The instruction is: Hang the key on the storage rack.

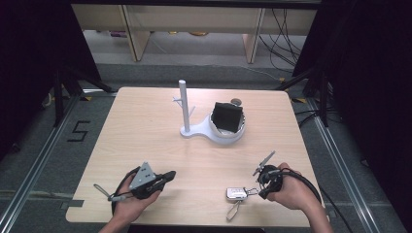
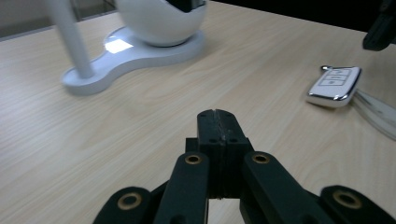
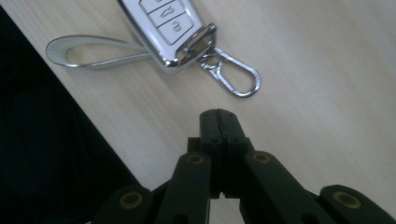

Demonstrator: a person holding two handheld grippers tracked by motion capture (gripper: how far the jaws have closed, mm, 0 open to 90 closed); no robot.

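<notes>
Black left tongs pressed together on nothing, pointing at silver-and-white car key fob well off to their right. Fob just left of black right tongs, also pressed together, empty; long axis toward them, clasp end nearest. Right hand nearer.

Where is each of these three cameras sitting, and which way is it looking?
High view: above the person's side, looking forward and down on the table; both hands show, left gripper, right gripper.
Left gripper view: rides that gripper, jaws shut, facing the white stand.
Right gripper view: rides that gripper, jaws shut, looking down at the table's near edge.
All three share the car key.
</notes>
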